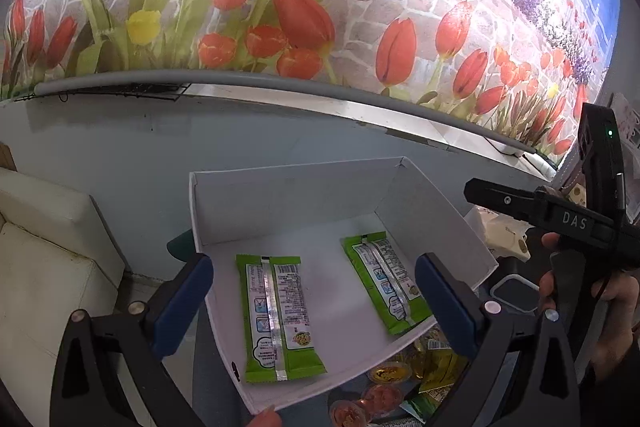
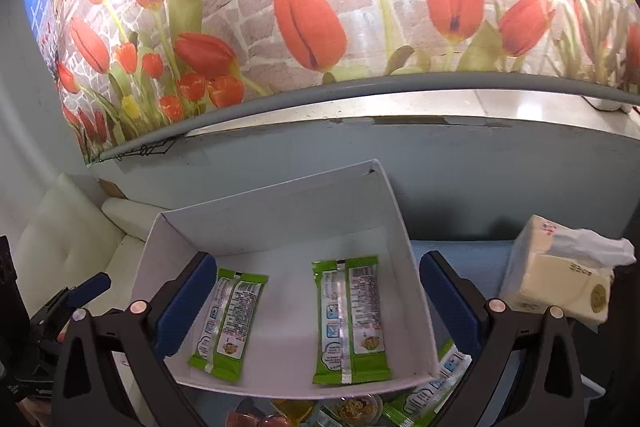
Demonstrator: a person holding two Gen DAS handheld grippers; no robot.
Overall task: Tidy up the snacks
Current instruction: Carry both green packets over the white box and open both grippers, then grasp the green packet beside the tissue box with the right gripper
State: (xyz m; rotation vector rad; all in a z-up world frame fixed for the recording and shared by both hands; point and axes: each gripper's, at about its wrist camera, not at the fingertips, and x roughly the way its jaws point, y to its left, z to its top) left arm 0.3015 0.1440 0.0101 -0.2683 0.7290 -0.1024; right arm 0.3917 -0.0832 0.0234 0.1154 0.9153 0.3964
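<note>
Both grippers, left gripper (image 1: pixel 314 303) and right gripper (image 2: pixel 316 303), spread wide, holding nothing. White box (image 2: pixel 276 203) holds 2 green packets (image 2: pixel 350 319). Loose snacks (image 2: pixel 356 407) at 6 o'clock. Descend squarely, pinch 1 packet mid-body.

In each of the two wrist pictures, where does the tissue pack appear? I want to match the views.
Left wrist view: the tissue pack sits at the right edge, mostly hidden behind the right gripper.
Right wrist view: it is fully visible at the right, beside the white box, a tissue sticking out.
Shared landmark: the white box holding two green snack packets.
</note>
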